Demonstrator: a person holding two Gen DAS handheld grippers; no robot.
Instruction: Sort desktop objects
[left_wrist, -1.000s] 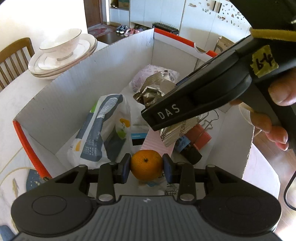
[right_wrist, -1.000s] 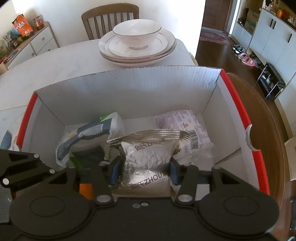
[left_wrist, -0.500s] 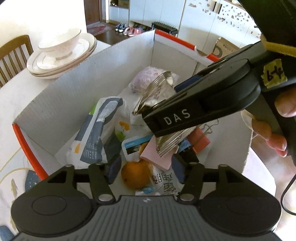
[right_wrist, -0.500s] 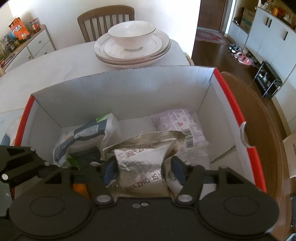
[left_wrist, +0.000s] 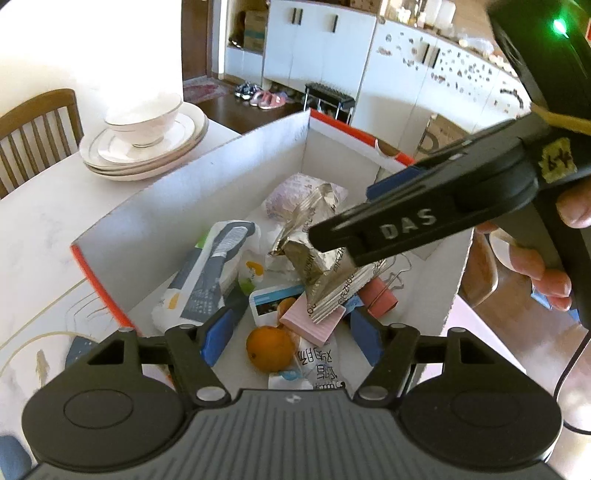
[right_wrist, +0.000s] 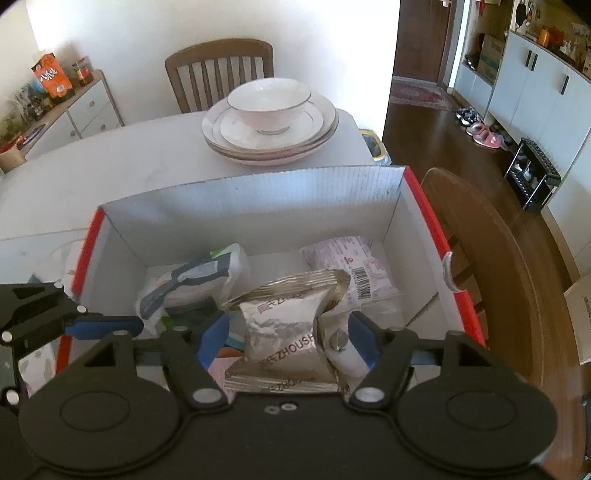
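Both grippers, left (left_wrist: 291, 334) and right (right_wrist: 288, 334), are opening, empty, above the box (right_wrist: 258, 199); the light, crinkly foil packet (right_wrist: 284, 328) suits its crimped edge.

Both wrist cameras are looking steeply down from close above into the cardboard box (left_wrist: 236, 173), sharing its contents and the far stacked plates (right_wrist: 269, 144), the left one viewing from the box's left.

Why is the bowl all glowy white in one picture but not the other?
Left wrist view: sunlight washes out the bowl and the wall behind it, so its edges vanish. Right wrist view: the same bowl is evenly lit, rim line clear. Both fisheye views bend the straight edges of the box.
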